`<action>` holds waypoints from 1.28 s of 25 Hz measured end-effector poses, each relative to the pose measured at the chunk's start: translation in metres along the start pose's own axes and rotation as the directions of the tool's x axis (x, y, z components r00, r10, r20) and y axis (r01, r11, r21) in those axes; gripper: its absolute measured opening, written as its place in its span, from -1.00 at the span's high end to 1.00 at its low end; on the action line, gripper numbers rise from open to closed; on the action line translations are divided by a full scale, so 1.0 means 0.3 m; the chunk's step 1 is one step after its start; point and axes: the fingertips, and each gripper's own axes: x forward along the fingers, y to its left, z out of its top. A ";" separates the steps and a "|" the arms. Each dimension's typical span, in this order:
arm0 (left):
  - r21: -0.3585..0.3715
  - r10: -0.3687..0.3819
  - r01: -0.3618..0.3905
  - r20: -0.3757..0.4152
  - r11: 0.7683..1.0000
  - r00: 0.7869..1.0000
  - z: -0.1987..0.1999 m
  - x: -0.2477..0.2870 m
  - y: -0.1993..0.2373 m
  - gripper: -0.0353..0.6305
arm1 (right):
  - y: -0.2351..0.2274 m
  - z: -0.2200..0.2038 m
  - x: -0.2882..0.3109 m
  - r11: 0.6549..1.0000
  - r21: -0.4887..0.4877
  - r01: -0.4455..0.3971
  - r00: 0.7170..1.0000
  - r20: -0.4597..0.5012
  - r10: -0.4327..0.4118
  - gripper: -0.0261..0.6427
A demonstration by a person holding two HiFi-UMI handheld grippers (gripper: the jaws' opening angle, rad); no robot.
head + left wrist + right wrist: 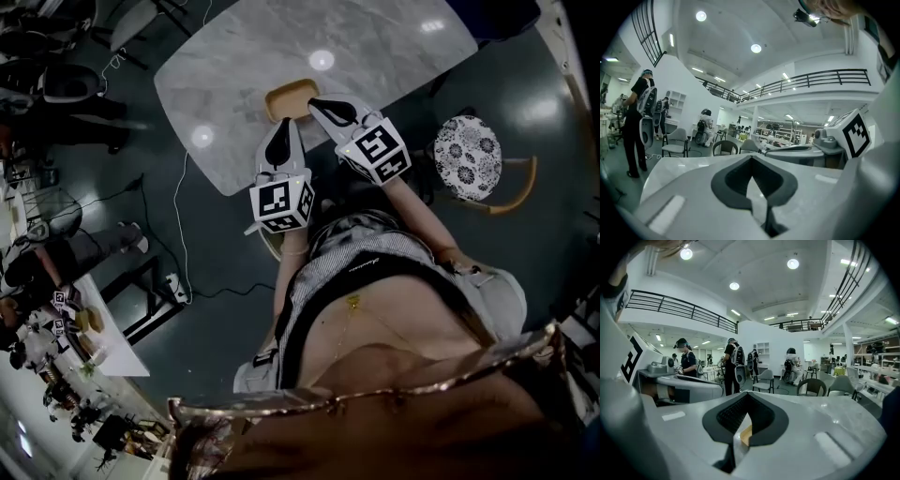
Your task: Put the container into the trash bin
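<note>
A: Item: tan, shallow, rectangular container (292, 99)?
B: On the grey marble table (394, 56), ungripped.
A: Grippers?
B: Left gripper (281, 131), right gripper (323, 105): jaws pressed together, empty, just beside its near edge, probably lining up. Trash bin unseen.

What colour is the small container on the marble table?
The container is tan, a yellowish brown. The head view shows it best.

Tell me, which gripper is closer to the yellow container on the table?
Right, by a little. The right gripper is at the right edge of the container. The left gripper points at its near edge, a bit short.
</note>
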 end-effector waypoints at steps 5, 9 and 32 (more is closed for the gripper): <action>-0.009 0.026 -0.026 -0.005 1.000 1.000 0.031 0.123 0.033 0.89 | -0.103 0.026 0.072 0.999 -0.005 -0.046 0.999 -0.002 0.046 0.86; -0.025 0.044 -0.044 -0.013 0.999 0.999 0.032 0.202 0.048 0.89 | -0.184 0.036 0.098 0.993 0.015 -0.121 0.992 0.024 0.121 0.86; -0.048 0.208 -0.212 -0.081 0.976 0.975 -0.098 0.275 0.177 0.89 | -0.347 -0.236 0.314 0.956 -0.001 -0.292 0.940 -0.185 0.287 0.86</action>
